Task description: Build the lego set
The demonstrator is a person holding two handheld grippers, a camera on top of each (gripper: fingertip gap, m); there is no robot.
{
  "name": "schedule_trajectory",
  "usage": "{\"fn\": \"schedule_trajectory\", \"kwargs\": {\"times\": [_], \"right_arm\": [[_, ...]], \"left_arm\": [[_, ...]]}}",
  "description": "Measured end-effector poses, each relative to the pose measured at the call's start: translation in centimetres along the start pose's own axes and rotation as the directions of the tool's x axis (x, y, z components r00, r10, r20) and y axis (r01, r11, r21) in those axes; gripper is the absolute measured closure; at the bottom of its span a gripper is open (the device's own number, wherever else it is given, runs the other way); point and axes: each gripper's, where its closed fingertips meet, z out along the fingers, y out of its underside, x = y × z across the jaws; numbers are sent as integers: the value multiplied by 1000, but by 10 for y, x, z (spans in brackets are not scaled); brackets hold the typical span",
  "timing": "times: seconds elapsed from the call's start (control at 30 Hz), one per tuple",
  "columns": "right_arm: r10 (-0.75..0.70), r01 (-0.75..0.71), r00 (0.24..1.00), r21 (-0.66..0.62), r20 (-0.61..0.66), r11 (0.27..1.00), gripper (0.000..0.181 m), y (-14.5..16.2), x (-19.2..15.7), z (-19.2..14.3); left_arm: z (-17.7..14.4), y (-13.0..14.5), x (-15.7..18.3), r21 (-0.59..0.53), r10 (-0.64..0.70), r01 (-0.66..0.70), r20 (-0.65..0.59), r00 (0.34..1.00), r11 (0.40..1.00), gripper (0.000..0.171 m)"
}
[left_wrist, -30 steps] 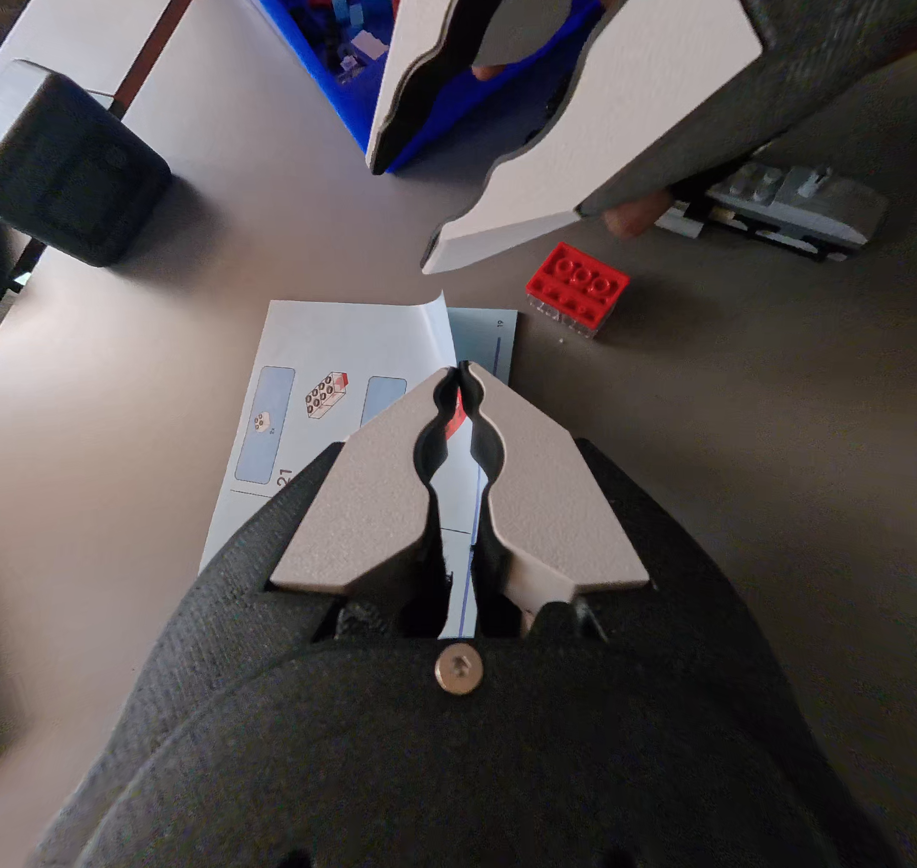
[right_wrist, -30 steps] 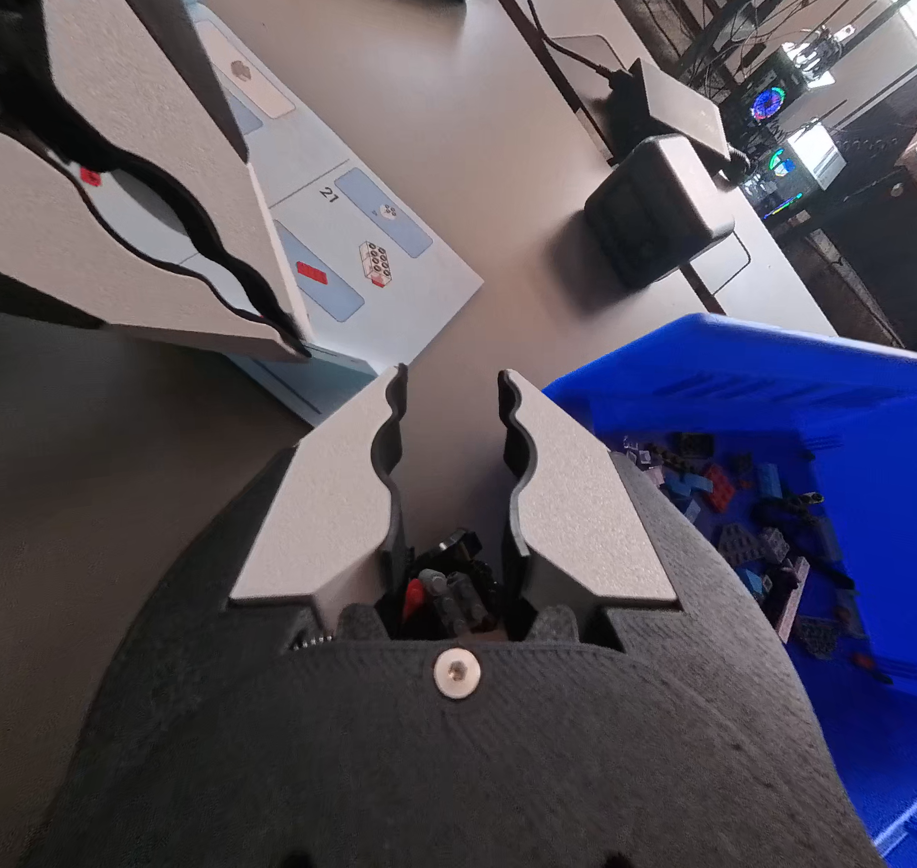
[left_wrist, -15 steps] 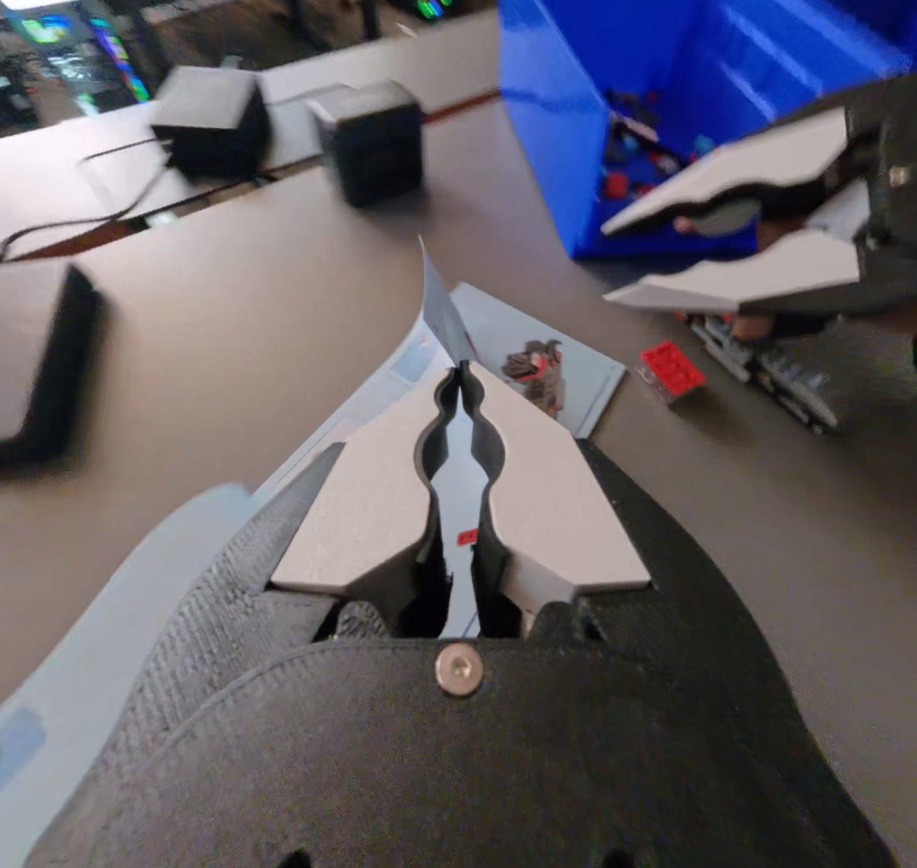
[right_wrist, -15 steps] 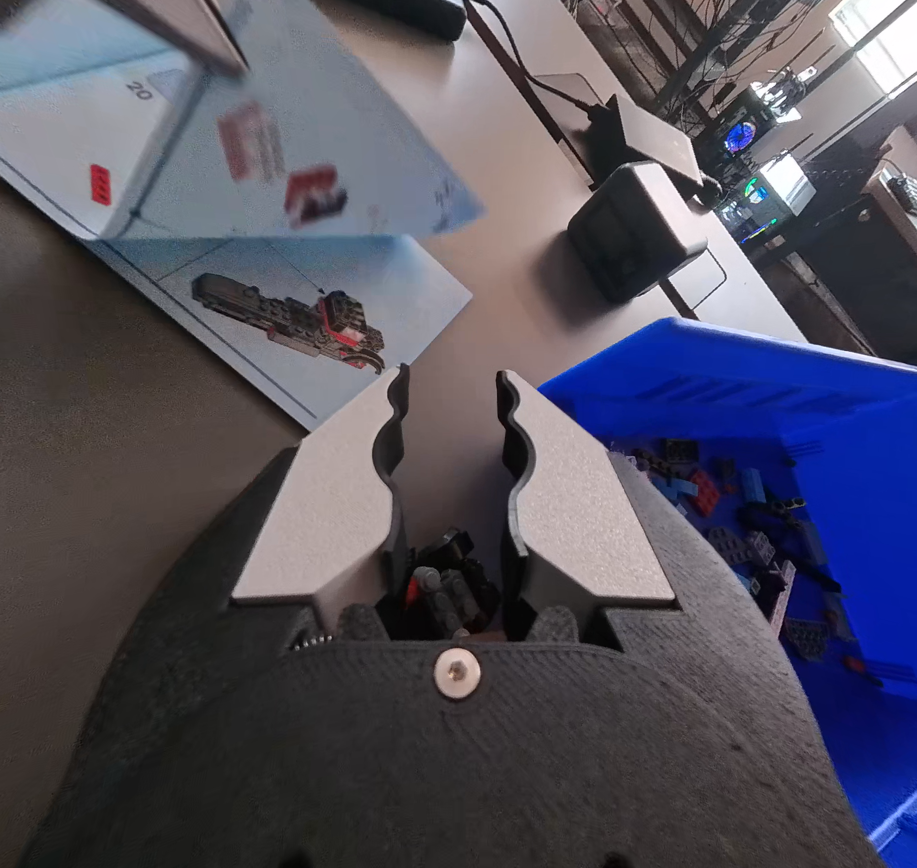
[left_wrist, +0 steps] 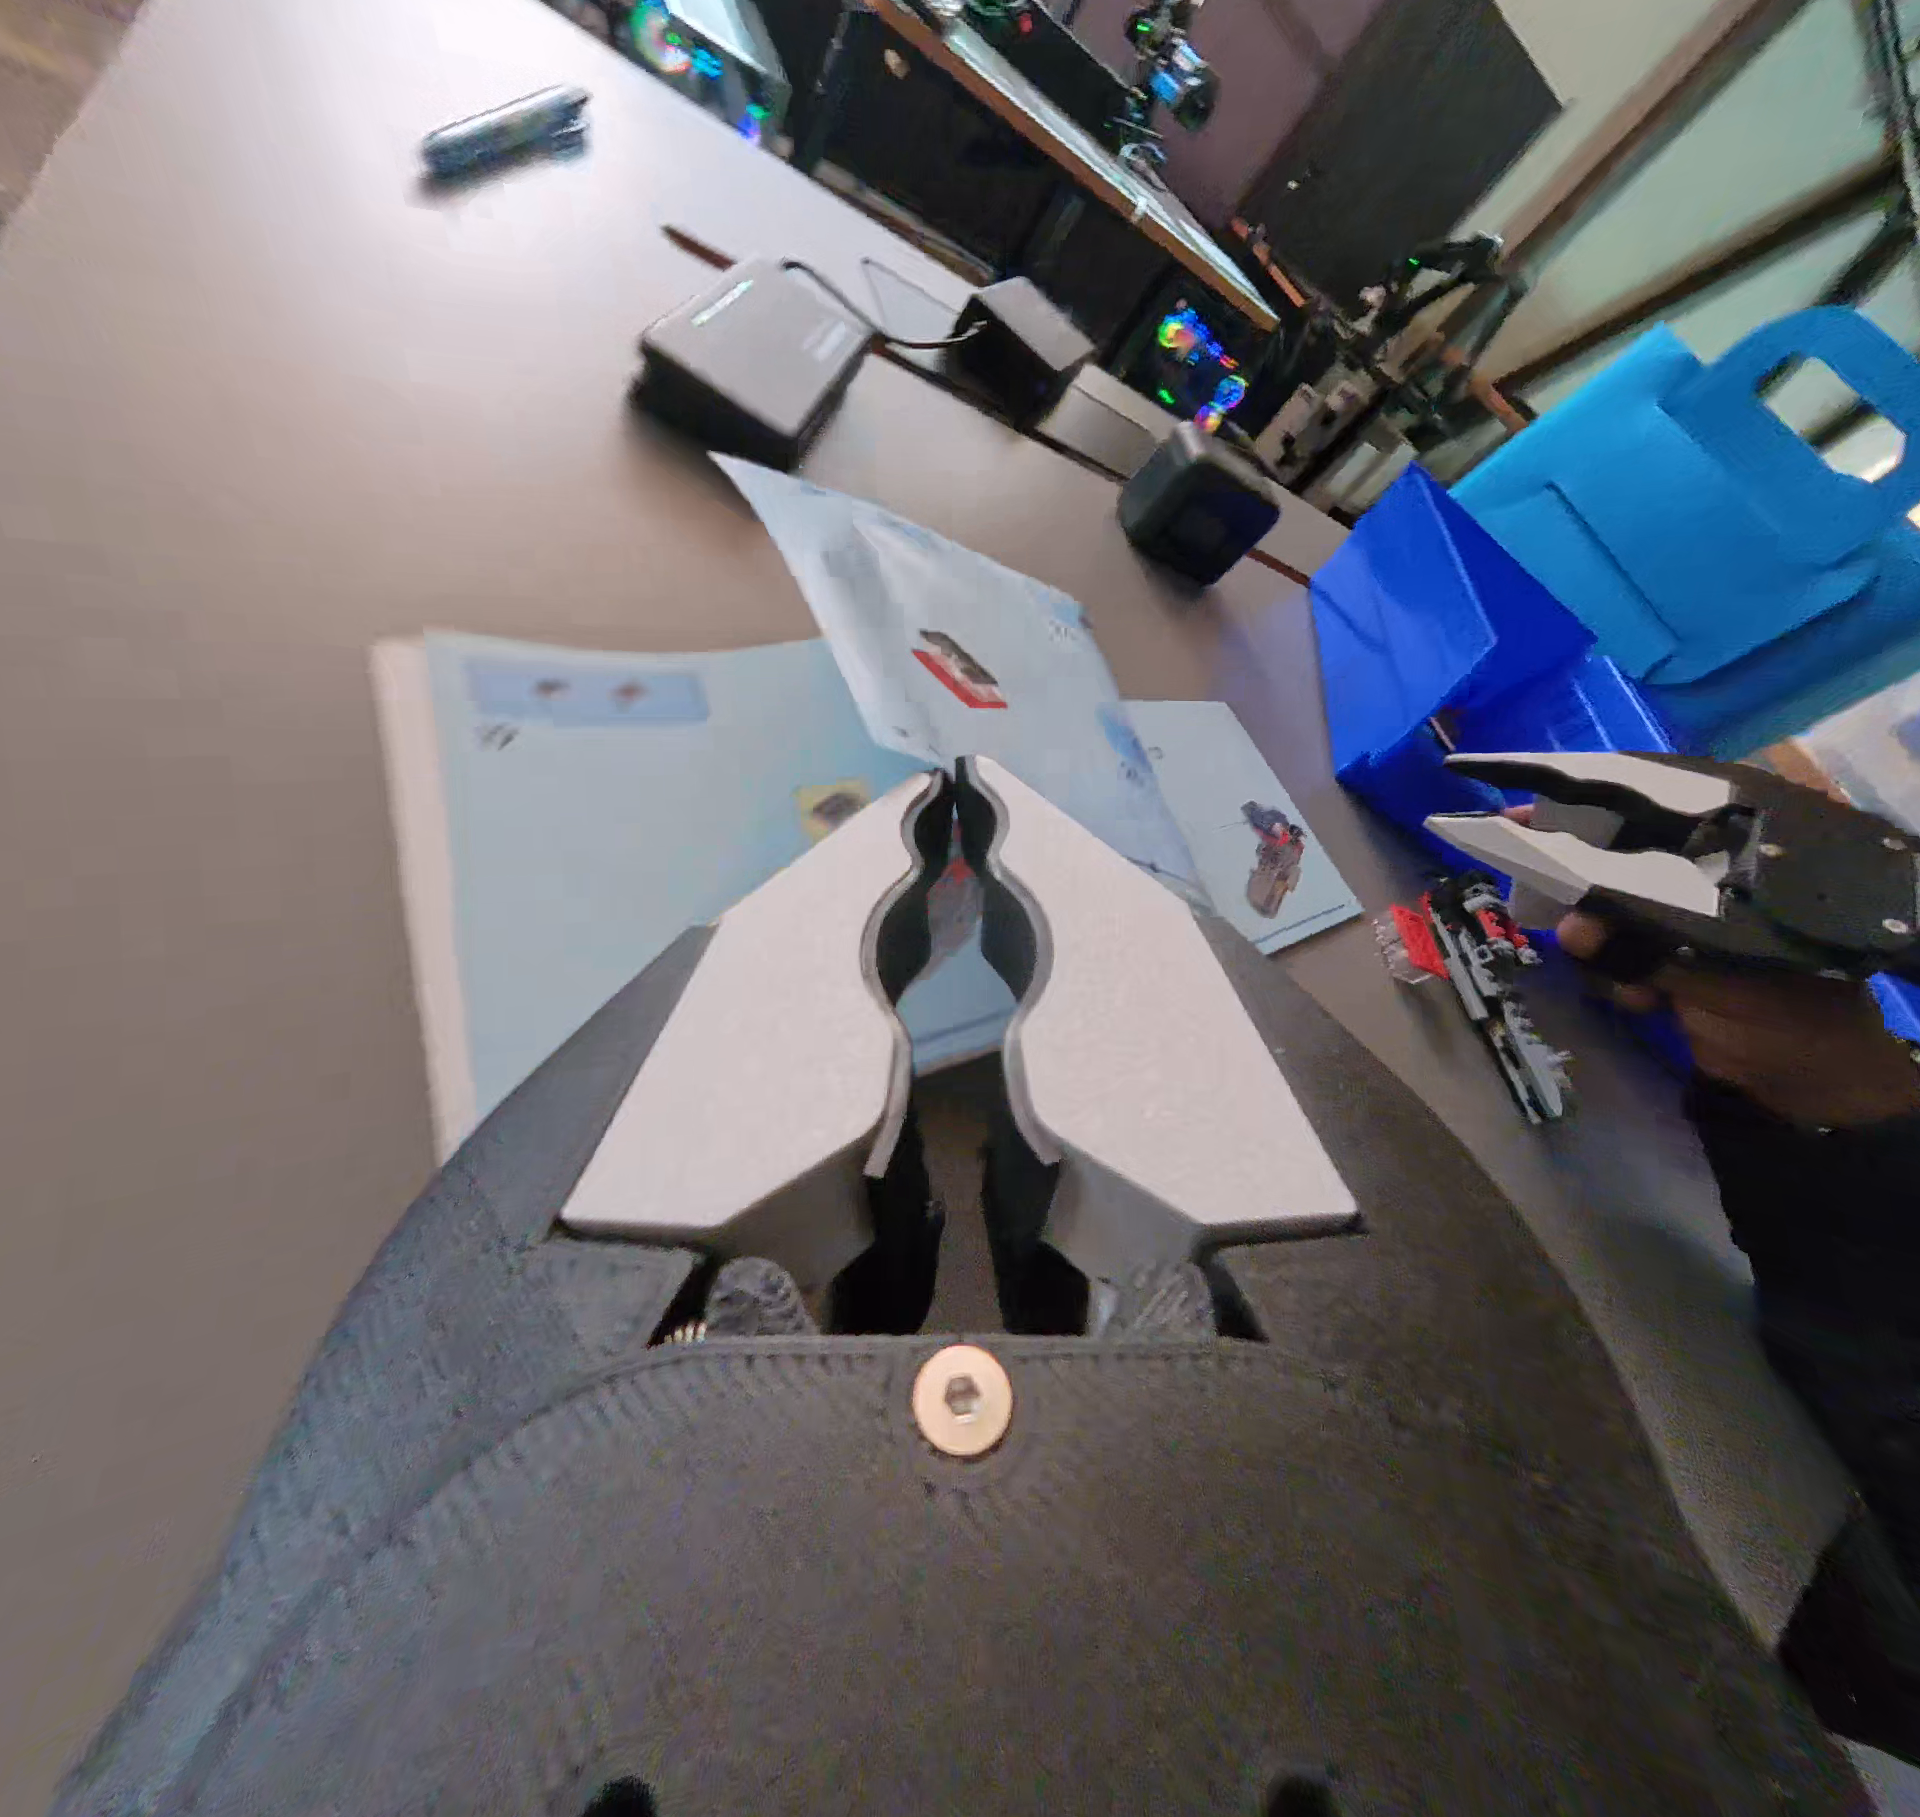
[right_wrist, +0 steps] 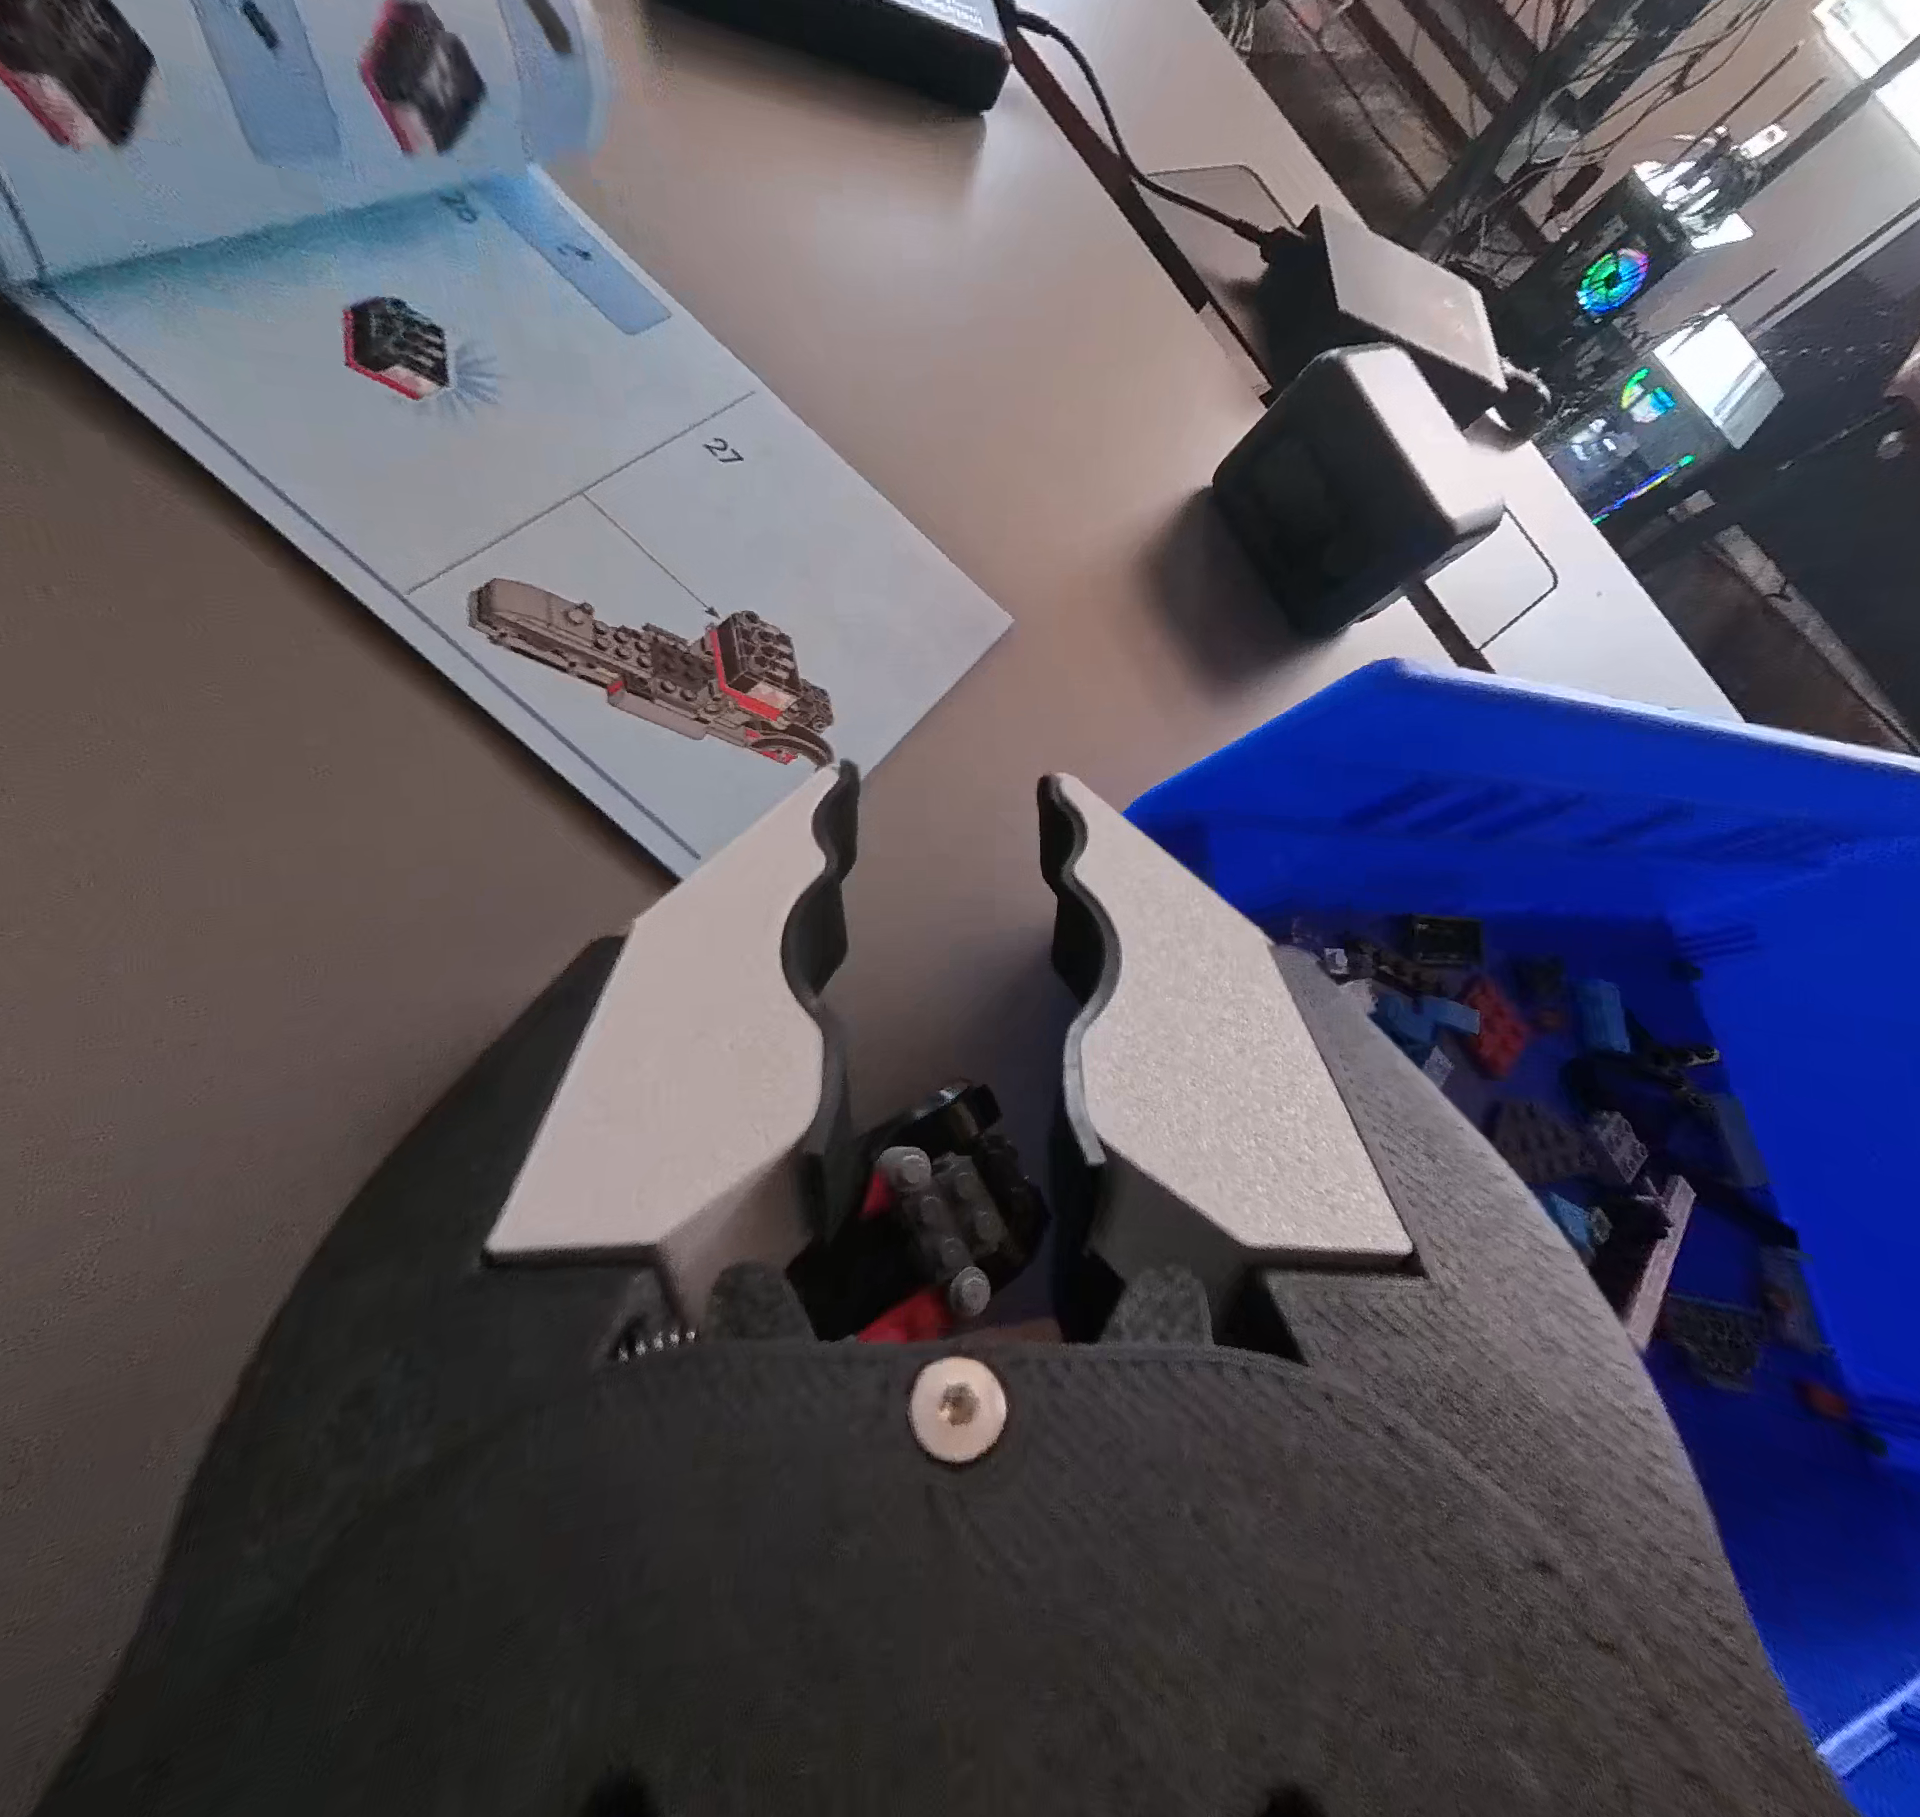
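Left grey two-finger gripper (left_wrist: 956,780) pinched shut on a lifted pale blue booklet page (left_wrist: 935,645), mid frame | right grey gripper (right_wrist: 945,811) narrow open, holding nothing | long dark lego build (left_wrist: 1486,978) lay lower right, pointing away, under the right gripper, nearer it | a second before, the page was barely lifted.

Each gripper (left_wrist: 956,780) (right_wrist: 945,791) had 2 pale grey fingers (left_wrist: 769,1019) with wavy black inner edges, a textured black body and 1 silver screw (left_wrist: 961,1400).
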Motion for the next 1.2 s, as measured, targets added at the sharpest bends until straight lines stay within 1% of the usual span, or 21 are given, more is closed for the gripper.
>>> {"fn": "schedule_trajectory", "kwargs": {"times": [0.07,0.17,0.23,0.33,0.43,0.5,0.6,0.67,0.73,0.8,0.87,0.9,0.97,1.03,1.1,1.2], "right_arm": [[21,-21,999,-2,32,1000,145,0,-3,-2],[58,-58,996,1,68,998,144,2,-7,-5],[76,-76,994,2,80,997,144,5,-9,-7],[98,-98,992,1,82,995,144,11,-10,-11],[118,-119,990,10,78,993,144,16,-12,-17],[133,-135,988,23,75,991,144,17,-13,-20],[159,-161,985,35,66,986,145,19,-14,-21],[168,-171,984,42,62,984,145,18,-14,-21],[167,-170,984,49,54,984,145,14,-13,-22],[160,-162,986,46,47,986,145,12,-13,-23],[151,-152,988,35,34,988,144,14,-12,-25],[151,-151,988,30,29,988,144,16,-12,-26],[159,-160,987,21,31,987,144,20,-13,-29],[166,-166,985,11,43,986,145,23,-15,-31],[165,-165,985,-4,57,986,145,27,-18,-32],[156,-155,983,-20,97,988,144,29,-24,-35]], "left_arm": [[-17,7,-13,10,-33,32,38,999,999,171],[-35,19,-26,2,-88,88,60,994,996,169],[-43,19,-31,15,-131,131,48,990,991,166],[-52,23,-41,-22,-121,123,82,989,992,159],[-58,14,-43,2,-85,85,94,992,996,151],[-52,10,-29,-17,-14,15,69,998,1000,150],[-24,11,15,-65,104,-107,-51,993,992,148],[1,21,47,-109,148,-164,-147,978,980,147],[24,37,66,-170,186,-216,-180,966,961,147],[40,57,63,-260,232,-263,-144,962,929,147],[42,72,47,-334,266,-277,-80,961,901,147],[40,74,38,-346,270,-270,-48,962,898,147],[33,74,25,-342,247,-236,-14,969,909,147],[27,71,23,-327,202,-198,-22,979,924,147],[24,70,20,-323,198,-191,-11,980,927,147],[24,68,23,-306,199,-198,-29,980,931,146]]}}
